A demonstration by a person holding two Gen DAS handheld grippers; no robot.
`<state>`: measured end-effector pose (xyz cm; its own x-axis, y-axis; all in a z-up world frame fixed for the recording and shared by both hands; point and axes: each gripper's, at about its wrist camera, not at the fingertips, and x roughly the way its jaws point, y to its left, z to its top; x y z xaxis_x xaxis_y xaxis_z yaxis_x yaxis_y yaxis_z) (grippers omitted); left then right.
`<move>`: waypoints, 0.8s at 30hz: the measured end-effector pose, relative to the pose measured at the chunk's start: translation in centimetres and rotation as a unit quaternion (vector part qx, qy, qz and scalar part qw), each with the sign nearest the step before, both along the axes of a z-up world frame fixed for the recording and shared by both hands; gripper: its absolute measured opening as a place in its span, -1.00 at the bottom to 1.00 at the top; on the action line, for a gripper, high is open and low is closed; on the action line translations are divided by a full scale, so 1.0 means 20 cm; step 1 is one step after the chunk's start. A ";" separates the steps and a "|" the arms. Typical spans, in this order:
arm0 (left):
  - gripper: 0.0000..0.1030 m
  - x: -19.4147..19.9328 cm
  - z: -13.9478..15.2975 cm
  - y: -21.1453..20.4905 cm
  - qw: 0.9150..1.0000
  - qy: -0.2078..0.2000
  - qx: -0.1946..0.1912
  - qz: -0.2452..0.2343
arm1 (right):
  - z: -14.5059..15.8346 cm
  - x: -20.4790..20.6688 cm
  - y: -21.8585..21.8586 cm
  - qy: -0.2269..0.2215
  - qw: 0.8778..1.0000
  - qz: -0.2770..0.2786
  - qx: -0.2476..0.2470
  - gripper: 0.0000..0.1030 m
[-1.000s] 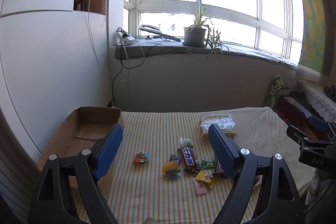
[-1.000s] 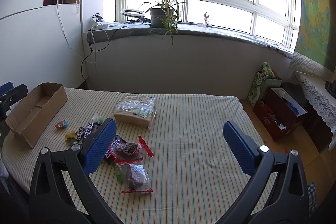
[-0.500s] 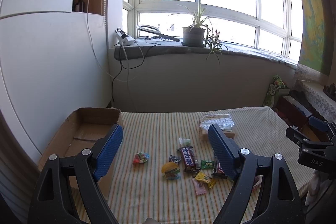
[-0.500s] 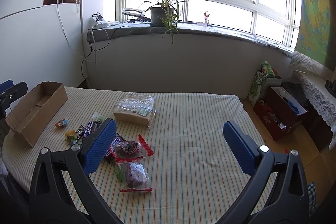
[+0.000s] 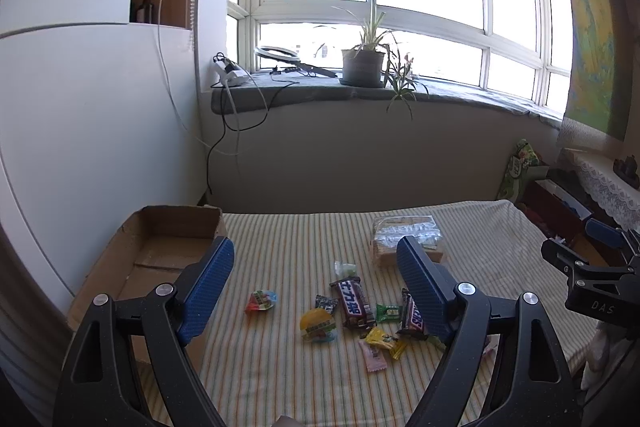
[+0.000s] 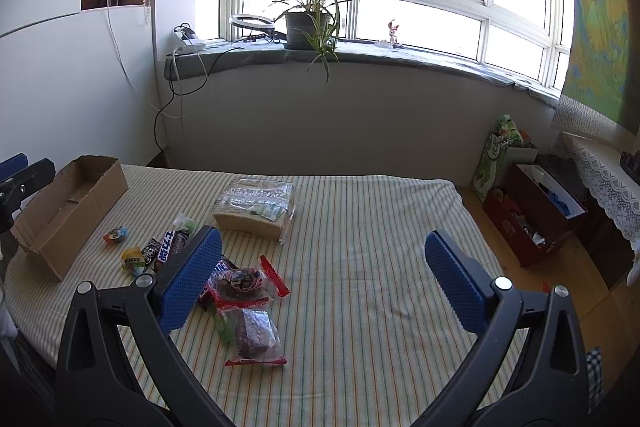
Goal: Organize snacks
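So your left gripper and right gripper both hang spread wide and empty above the striped bed. You look to be at the start, picking a first target. The snacks lie scattered mid-bed, with the cardboard box at the left edge. Next, lower onto one wrapper, such as the chocolate bar, and close squarely across it.

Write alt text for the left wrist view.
An open blue-padded left claw hovers above small wrapped candies and chocolate bars scattered on a striped tablecloth. An empty brown cardboard box sits left; a clear-wrapped biscuit pack lies farther back.
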<state>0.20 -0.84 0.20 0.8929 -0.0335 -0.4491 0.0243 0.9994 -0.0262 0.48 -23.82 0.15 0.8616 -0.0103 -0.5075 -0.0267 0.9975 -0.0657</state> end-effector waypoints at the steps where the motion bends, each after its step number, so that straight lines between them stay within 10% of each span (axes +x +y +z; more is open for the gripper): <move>1: 0.62 0.00 0.00 0.00 1.000 0.001 0.000 0.000 | 0.00 0.00 0.00 0.000 1.000 0.000 0.000 1.00; 12: 0.57 0.02 -0.09 0.01 1.000 0.026 0.000 -0.008 | -0.05 0.02 -0.03 0.018 0.999 0.028 0.024 1.00; 24: -0.33 0.01 -0.38 -0.02 0.991 0.115 -0.019 -0.072 | -0.32 0.00 -0.12 0.101 0.991 0.072 0.048 0.43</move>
